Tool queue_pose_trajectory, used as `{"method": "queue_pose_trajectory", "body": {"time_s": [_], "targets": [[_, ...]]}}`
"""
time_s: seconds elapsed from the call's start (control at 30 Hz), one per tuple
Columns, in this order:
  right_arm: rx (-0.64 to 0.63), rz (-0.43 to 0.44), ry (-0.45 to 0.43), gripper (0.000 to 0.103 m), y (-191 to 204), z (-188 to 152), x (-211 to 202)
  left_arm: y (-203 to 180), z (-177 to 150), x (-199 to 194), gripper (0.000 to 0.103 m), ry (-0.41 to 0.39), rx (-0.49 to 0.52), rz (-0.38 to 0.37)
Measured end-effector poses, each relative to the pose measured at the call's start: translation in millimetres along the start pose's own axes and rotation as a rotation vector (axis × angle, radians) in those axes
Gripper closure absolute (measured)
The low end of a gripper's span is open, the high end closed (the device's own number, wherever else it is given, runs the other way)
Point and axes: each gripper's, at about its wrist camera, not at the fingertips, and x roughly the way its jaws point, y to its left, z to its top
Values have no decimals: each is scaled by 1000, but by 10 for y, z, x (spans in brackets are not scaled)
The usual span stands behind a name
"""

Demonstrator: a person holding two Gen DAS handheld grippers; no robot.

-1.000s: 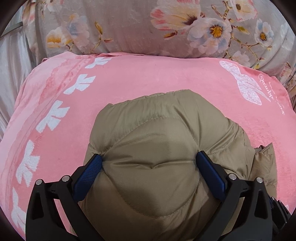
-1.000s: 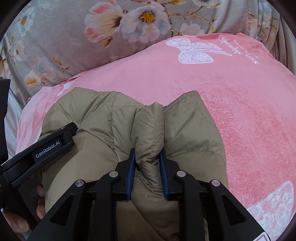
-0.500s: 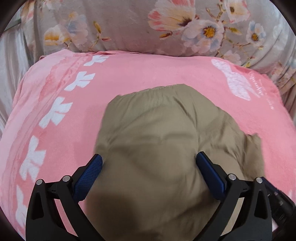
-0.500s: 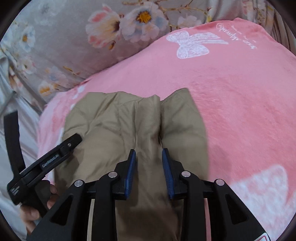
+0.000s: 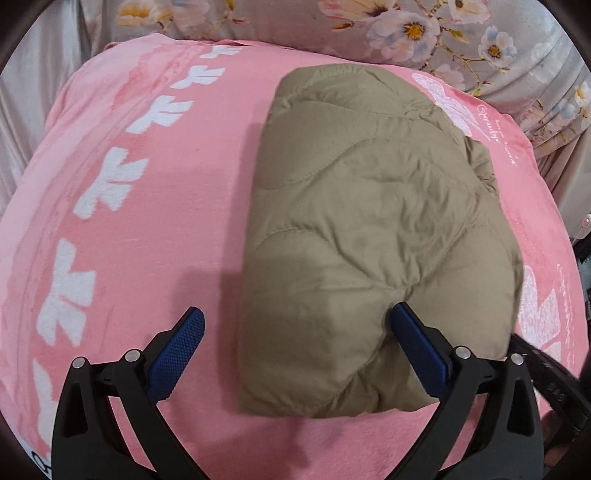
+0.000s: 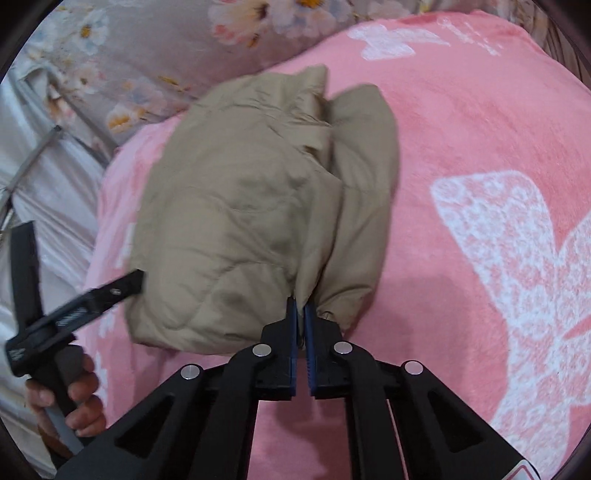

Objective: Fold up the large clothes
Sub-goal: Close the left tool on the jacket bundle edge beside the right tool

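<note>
A tan quilted puffer jacket lies folded into a thick bundle on a pink blanket. My left gripper is open wide at the bundle's near edge; its right finger touches the jacket and its left finger is over the blanket. In the right wrist view the jacket lies ahead. My right gripper is shut on a thin fold at the jacket's near edge. The left gripper shows there at the left, held by a hand.
A grey floral bedsheet lies beyond the pink blanket, also in the right wrist view. White curtain fabric hangs at the left. White bow prints mark the blanket to the right.
Both grippers pulled back from the jacket, which now lies lower and flatter on the blanket. The right jaws closed further onto a thin fold. The left gripper shifted left.
</note>
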Motion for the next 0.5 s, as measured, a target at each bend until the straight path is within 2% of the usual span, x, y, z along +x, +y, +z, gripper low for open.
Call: {"method": "queue_pose_trajectory", "body": {"time_s": [0.07,0.2,0.37,0.5], "targets": [[-9,-4,-6,97,69,-22,-29,54,-26,-20,5,-7,8,31],[8,-76,20,98,-52,-136,155,80,-95,114,5,12,16,38],[12,-79,14,99,-109,-154,262,4,-159,192,5,-13,51,81],[-5,-56,-1,97,-75,-149,269,71,-165,263,5,-2,26,42]]}}
